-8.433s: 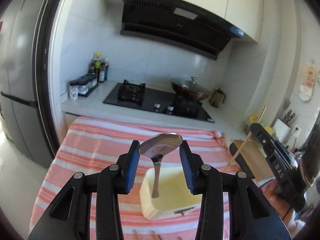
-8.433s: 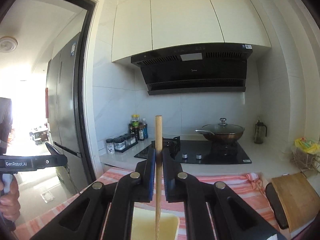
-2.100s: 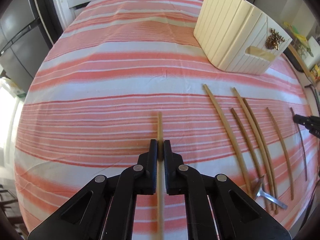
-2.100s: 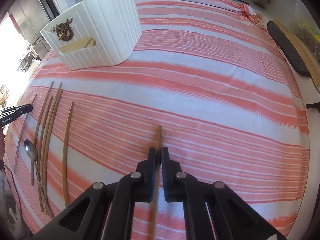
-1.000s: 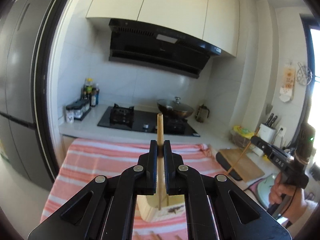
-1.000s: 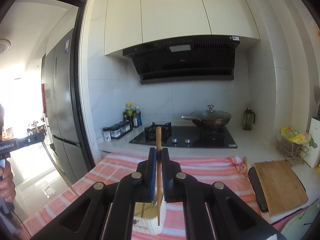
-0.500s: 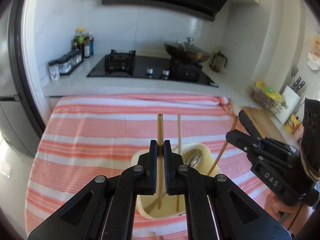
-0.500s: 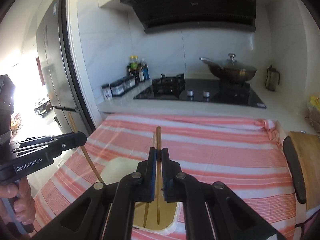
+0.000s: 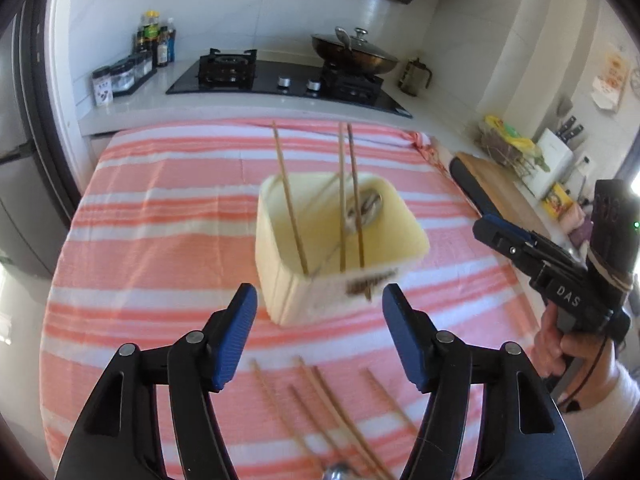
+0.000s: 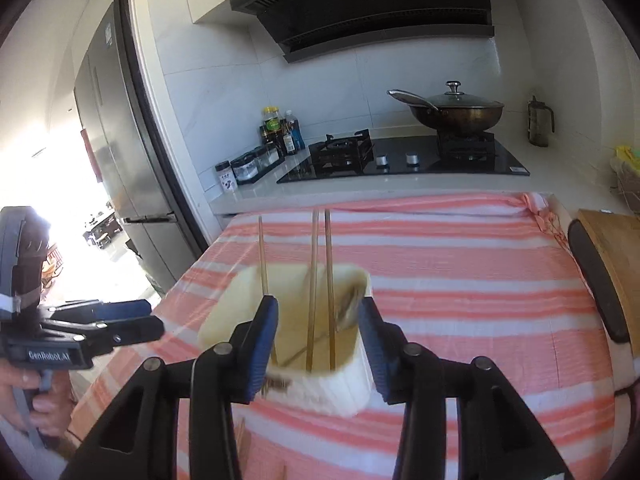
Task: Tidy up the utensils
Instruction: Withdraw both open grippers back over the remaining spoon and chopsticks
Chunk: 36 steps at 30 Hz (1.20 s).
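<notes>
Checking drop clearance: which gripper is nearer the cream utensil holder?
Right. The right gripper straddles the cream utensil holder just above its rim; the left gripper sits back, short of it.

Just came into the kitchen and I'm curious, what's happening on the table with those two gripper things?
A person is sorting utensils into a cream holder on the striped tablecloth. Three chopsticks and a spoon already stand in it. The left gripper and right gripper are both open and empty, near the holder. More chopsticks lie on the cloth, not yet picked up.
</notes>
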### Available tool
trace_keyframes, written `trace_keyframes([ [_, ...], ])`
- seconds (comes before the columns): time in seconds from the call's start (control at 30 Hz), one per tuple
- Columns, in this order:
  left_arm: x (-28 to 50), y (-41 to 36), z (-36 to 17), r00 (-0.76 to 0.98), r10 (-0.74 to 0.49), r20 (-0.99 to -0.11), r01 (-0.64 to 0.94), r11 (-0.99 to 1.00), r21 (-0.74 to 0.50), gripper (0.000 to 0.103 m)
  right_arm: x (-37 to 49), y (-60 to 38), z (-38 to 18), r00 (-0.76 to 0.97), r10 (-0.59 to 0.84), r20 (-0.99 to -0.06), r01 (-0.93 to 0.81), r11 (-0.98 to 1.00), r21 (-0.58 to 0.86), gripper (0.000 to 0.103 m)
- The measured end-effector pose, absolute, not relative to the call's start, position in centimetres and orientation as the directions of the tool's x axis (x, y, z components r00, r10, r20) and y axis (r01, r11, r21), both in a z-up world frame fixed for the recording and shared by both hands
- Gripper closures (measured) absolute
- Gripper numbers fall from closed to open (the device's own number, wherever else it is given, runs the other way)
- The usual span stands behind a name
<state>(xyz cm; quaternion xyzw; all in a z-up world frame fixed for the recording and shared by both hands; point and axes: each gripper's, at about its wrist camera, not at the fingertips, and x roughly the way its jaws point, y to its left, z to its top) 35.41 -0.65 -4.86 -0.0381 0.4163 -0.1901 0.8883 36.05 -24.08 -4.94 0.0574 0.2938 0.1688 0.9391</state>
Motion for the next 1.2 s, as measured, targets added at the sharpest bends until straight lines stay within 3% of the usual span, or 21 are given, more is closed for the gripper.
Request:
trace_keyframes([
  [0.07, 31.2, 0.4, -6.2, 0.587, -0.348, -0.731, 0.314, 0.930, -0.191, 0.024, 31.6, -25.3, -6.8, 0.759, 0.330, -0.562, -0.277, 0.944, 0.180, 0.059],
  [0.2, 23.9, 2.5, -10.0, 0.627, -0.264, -0.733, 0.229, 0.962, -0.151, 0.020, 23.4, -27.4, -12.2, 0.734, 0.208, -0.646, -0.202, 0.976, 0.085, 0.059],
  [0.37, 21.4, 3.5, -13.8, 0.632, -0.282, -0.722, 0.090, 0.952, -0.293, 0.020, 18.1, -30.3, -18.2, 0.667, 0.039, -0.744, -0.006, 0.999, 0.047, 0.059],
  [0.53, 20.9, 2.7, -15.6, 0.633, -0.224, -0.741, 0.068, 0.970, -0.235, 0.020, 16.4, -31.4, -19.3, 0.666, 0.023, -0.745, 0.040, 0.997, 0.066, 0.059],
  [1.2, 19.2, 2.4, -17.4, 0.614, -0.224, -0.757, 0.038, 0.966, -0.255, 0.020, 14.9, -31.0, -20.2, 0.687, 0.026, -0.726, 0.054, 0.995, 0.087, 0.059],
])
